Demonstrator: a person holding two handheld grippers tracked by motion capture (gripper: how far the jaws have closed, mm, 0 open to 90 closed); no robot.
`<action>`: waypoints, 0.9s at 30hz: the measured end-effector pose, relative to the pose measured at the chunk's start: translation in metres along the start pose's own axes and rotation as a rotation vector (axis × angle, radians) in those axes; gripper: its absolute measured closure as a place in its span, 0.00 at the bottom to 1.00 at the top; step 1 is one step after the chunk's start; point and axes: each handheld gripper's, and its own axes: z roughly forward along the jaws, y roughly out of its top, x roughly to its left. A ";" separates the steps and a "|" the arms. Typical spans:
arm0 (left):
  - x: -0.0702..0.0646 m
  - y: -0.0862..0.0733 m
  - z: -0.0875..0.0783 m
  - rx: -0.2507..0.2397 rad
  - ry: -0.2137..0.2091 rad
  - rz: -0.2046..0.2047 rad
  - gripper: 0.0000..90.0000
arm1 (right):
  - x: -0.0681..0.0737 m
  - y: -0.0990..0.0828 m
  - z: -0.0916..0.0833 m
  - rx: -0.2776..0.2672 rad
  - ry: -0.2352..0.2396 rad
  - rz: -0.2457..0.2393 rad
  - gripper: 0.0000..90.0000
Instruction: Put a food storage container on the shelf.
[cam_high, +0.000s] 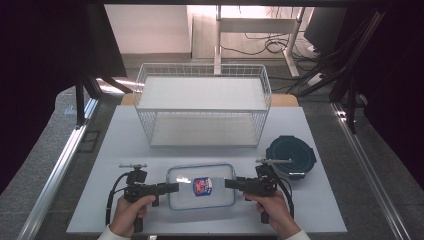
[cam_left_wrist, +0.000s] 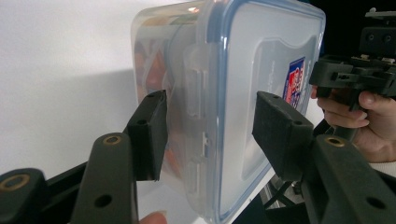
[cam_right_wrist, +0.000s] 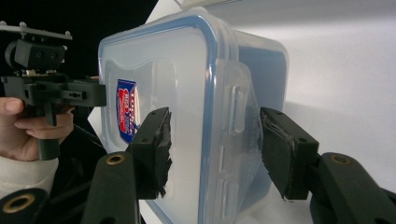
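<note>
**Seat both grips before lifting**

Left gripper (cam_high: 172, 187) and right gripper (cam_high: 230, 184): jaws half spread, straddling the 2 short ends of the clear lidded container (cam_high: 201, 186), near-centre on the table (cam_high: 125, 135). Pad contact unclear. Clamp squarely over lid latches, then lift level.

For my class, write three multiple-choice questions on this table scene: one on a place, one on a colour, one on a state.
1. Where is the round dark container?
A. inside the wire basket
B. on the table right of the clear box
C. on top of the clear box

2. What colour is the seal round the clear box's lid?
A. blue
B. red
C. yellow

3. How is the clear food box?
A. lid off
B. tipped over
C. lid on, latches down

Answers: 1 B, it sits on the white table beside the box. 2 A, a blue line rims the lid. 3 C, both gripper views show the lid on with its end latches folded down.
</note>
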 end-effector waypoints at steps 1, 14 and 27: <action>-0.001 0.000 -0.001 -0.003 -0.002 0.004 0.51 | 0.001 0.000 0.000 0.000 -0.002 -0.006 0.51; -0.015 0.003 -0.011 -0.035 -0.011 0.067 0.52 | 0.015 0.006 -0.014 -0.042 0.000 -0.095 0.51; -0.025 0.009 -0.016 -0.050 -0.007 0.108 0.52 | 0.021 0.011 -0.022 -0.066 -0.001 -0.147 0.51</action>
